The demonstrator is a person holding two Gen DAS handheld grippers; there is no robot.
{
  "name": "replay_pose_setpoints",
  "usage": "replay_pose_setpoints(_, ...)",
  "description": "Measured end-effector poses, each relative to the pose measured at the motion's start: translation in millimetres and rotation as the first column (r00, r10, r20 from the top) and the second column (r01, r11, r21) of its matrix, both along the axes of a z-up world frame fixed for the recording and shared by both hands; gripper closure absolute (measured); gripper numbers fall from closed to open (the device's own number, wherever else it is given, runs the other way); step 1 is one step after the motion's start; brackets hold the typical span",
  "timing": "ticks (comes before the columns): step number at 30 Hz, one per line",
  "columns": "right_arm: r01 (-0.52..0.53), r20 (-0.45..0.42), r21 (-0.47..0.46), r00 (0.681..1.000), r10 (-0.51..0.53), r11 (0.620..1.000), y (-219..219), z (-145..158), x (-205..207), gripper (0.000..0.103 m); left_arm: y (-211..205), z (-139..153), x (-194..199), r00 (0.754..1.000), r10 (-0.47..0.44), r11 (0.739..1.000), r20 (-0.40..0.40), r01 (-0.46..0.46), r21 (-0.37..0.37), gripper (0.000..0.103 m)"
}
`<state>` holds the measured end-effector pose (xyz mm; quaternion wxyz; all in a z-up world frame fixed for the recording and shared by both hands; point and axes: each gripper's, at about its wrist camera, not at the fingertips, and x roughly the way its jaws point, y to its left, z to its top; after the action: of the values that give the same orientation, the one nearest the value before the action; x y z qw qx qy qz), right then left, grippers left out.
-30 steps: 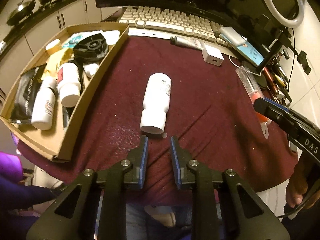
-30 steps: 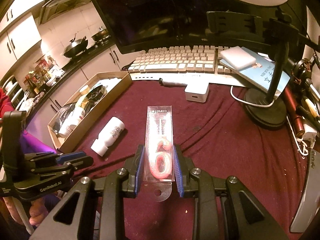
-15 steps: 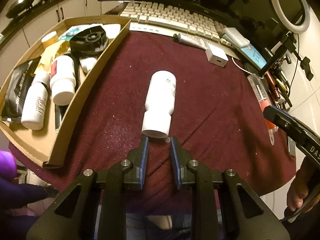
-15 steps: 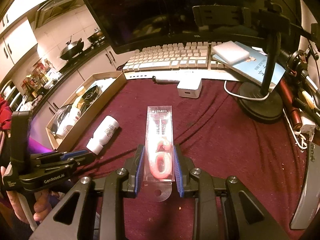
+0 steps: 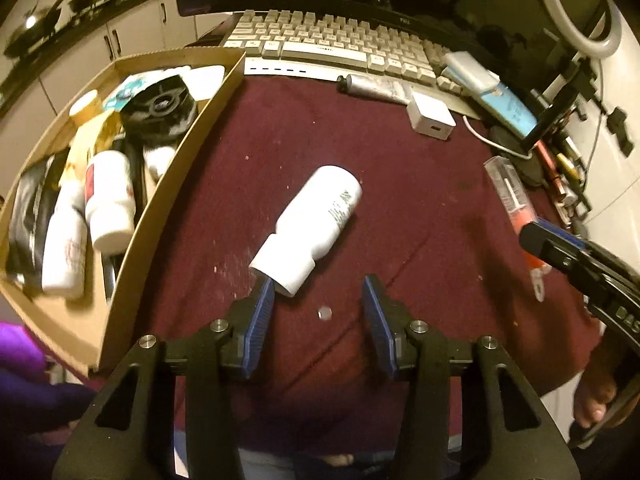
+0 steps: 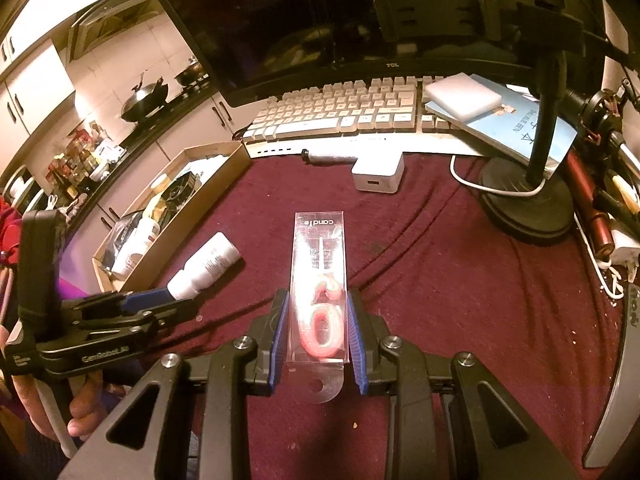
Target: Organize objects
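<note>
One wide desk [image 5: 400,200] draped in a dark maroon cloth carries everything here, with a black monitor [image 6: 320,20] and a pale keyboard [image 5: 340,48] along its far edge. To the left lies a shallow cardboard tray [image 5: 132,272], crowded with white bottles, a black round part and dark packets. Near the middle of the cloth, apart from the tray, a white bottle [image 5: 316,220] lies on its side, aslant, its narrower cap end towards the near edge and a patch of dark print on its body that is too small to read. The left tongs [image 5: 319,304] have just been opening and now stand well apart with only cloth between them; the bottle's cap end lies just at the tip of their left finger, and whether it touches, I cannot tell for sure. The right tongs [image 6: 316,332] are clamped on a clear, flat candle pack [image 6: 320,280], a long plastic sleeve printed "candle" at its far end, with a pink and white numeral candle inside and a rounded hang tab with a hole sticking out behind the pads. Behind the pack, near the keyboard, sit a small white charger cube [image 6: 378,176] and a grey tube [image 5: 376,88]. A tiny pale speck [image 5: 325,313] lies on the cloth between the left tongs.
</note>
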<state>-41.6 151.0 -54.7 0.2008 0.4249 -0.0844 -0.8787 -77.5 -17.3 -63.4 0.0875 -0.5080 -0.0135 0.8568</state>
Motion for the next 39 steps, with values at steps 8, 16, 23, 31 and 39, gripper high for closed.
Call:
replay_pose_setpoints(8,0.001,0.007,-0.003,1.000,-0.001,1.000,1.3,-2.4,-4.8,0.076,1.7,-10.6,-23.8,1.000,0.021,0.999,0.002,-0.021,-0.038,0.061)
replay_pose_setpoints(16,0.018,0.015,-0.006,1.000,-0.018,1.000,7.4,-7.4,-7.0,0.076,1.1,-14.5,-14.4,1.000,0.029,0.998,0.000,-0.029,-0.055,0.099)
replay_pose_setpoints(23,0.001,0.019,-0.001,1.000,-0.001,1.000,2.4,-9.5,-3.7,0.076,-0.9,-11.7,-5.4,0.999,0.032,0.999,-0.005,-0.032,-0.019,0.100)
replay_pose_setpoints(31,0.001,0.017,0.002,1.000,-0.001,1.000,1.4,-8.1,-2.3,0.076,-19.2,2.3,16.7,0.996,0.054,0.997,-0.071,-0.050,0.054,0.062)
replay_pose_setpoints(39,-0.011,0.007,0.007,1.000,0.011,1.000,-0.5,-3.9,1.8,0.076,-23.6,0.7,14.5,0.997,0.049,0.997,-0.064,-0.045,0.061,0.058)
